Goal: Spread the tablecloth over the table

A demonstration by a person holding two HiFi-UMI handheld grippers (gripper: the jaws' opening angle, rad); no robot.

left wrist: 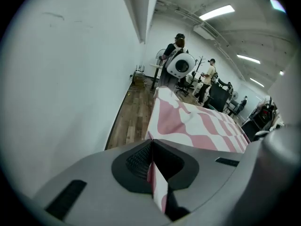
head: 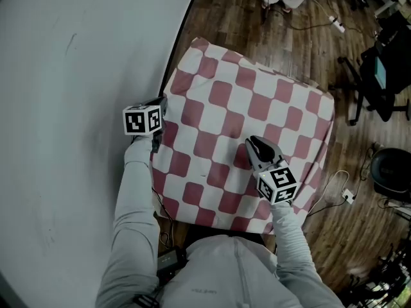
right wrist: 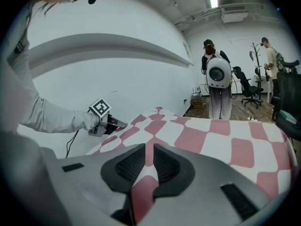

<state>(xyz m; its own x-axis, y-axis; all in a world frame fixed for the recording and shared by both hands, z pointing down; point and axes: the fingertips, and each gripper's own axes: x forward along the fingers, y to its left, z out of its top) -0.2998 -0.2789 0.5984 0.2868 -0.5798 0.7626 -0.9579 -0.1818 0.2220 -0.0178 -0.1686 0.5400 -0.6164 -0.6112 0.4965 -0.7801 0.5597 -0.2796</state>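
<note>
While the checked tablecloth (head: pixel 257 108) lies draped over the surface, the left claw (head: pixel 159 132) pinches its nine-o'clock edge and the right claw (head: pixel 255 147) nips a fold toward five o'clock. Soft, light, floppy stuff, I'd say: best gripped at hems and corners, pulled gently.
</note>
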